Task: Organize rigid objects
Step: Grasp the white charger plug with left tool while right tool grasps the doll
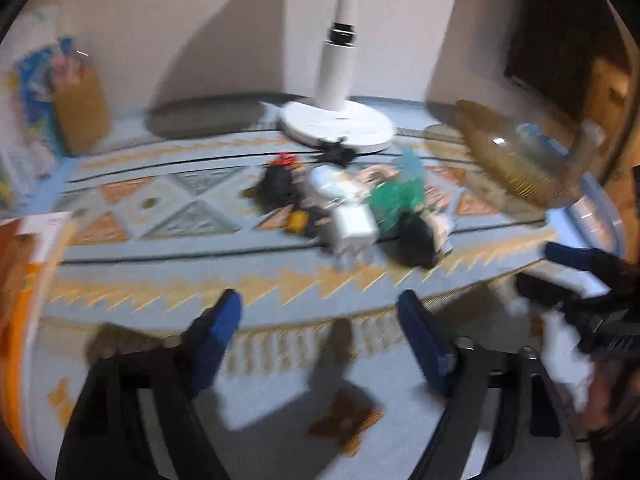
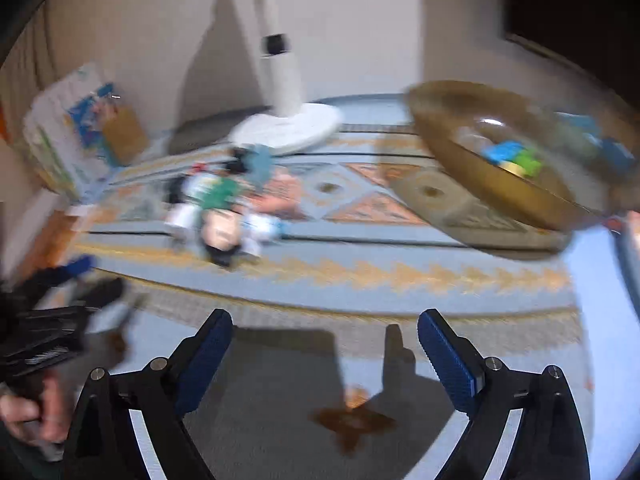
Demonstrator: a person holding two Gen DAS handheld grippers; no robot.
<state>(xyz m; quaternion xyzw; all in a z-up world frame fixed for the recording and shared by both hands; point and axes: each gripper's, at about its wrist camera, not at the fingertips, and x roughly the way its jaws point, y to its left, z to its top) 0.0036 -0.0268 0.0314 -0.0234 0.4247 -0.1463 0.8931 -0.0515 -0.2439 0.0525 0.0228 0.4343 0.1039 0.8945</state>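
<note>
A blurred heap of small toys and objects point(image 1: 352, 208) lies on the patterned rug, with a white block and a green piece among them; the same heap point(image 2: 224, 212) shows left of centre in the right wrist view. A round golden bowl point(image 2: 492, 160) holding blue, green and yellow pieces sits at the right; the bowl point(image 1: 520, 152) also shows in the left wrist view. My left gripper point(image 1: 320, 304) hovers open over the rug's near edge, nothing between its blue pads. My right gripper point(image 2: 326, 324) is open and empty too, short of the heap.
A white fan stand point(image 1: 336, 120) rests on the rug behind the heap. A brown paper bag and colourful packages point(image 1: 60, 108) lean against the wall at the left. An orange and white box point(image 1: 24, 264) sits at the left edge. A hand point(image 2: 36, 412) holds the other gripper.
</note>
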